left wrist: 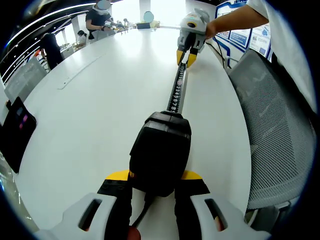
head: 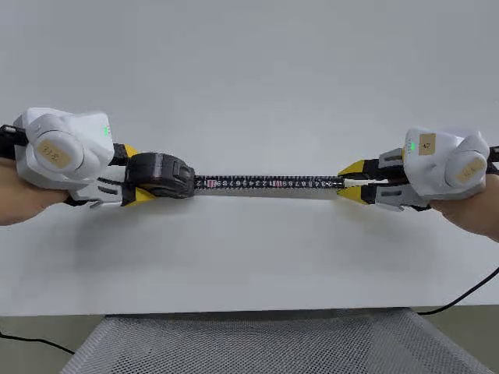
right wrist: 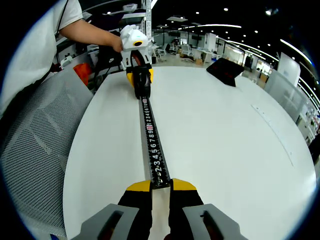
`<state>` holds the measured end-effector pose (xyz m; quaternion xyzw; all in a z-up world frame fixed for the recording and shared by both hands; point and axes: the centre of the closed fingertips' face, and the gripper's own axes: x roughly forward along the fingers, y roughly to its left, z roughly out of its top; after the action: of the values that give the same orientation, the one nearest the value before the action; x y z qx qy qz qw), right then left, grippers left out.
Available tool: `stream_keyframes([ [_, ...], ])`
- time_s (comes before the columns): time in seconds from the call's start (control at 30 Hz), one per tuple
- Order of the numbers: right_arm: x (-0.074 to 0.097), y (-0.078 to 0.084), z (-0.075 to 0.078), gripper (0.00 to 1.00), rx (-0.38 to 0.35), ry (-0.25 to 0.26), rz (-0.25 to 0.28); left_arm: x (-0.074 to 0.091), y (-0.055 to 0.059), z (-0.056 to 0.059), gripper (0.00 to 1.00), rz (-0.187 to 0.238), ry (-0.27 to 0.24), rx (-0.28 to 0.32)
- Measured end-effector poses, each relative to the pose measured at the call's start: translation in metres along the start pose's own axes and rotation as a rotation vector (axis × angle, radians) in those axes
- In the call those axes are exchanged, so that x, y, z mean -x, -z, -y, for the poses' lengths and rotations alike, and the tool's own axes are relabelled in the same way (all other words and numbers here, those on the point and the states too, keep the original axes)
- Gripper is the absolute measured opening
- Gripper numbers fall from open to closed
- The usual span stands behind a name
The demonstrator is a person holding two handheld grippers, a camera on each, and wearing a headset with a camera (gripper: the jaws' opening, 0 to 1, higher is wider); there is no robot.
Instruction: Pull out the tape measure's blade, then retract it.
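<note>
Head view, frame left: the left gripper (head: 136, 173) clamps the chunky black tape measure (head: 161, 174). The right gripper (head: 348, 181) — frame right — pinches its flat, numbered blade (head: 265, 184).

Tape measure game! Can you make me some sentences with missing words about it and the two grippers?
The left gripper grips the case, which is ____ in colour.
The right gripper grips the tip of the blade, which is pulled ____ of the case.
The blade is printed with ____.
On both grippers the tips of the jaws are ____.
Missing words: black, out, numbers, yellow.
</note>
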<state>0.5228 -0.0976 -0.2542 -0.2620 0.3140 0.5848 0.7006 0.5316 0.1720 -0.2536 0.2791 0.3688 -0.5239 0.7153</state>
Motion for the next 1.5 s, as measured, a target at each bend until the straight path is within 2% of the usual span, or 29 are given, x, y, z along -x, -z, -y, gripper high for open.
stream_keyframes([
  [0.6,0.013,0.014,0.003,0.08,-0.003,0.012,-0.029,0.001,0.0,0.0,0.28,-0.001,0.0,-0.001],
  [0.87,0.011,0.017,0.002,0.08,-0.014,0.007,-0.037,0.0,0.0,0.0,0.28,-0.006,-0.006,-0.003],
  [1.5,0.006,0.024,-0.002,0.1,0.022,-0.053,-0.103,0.0,-0.001,0.001,0.29,-0.003,-0.011,0.008],
])
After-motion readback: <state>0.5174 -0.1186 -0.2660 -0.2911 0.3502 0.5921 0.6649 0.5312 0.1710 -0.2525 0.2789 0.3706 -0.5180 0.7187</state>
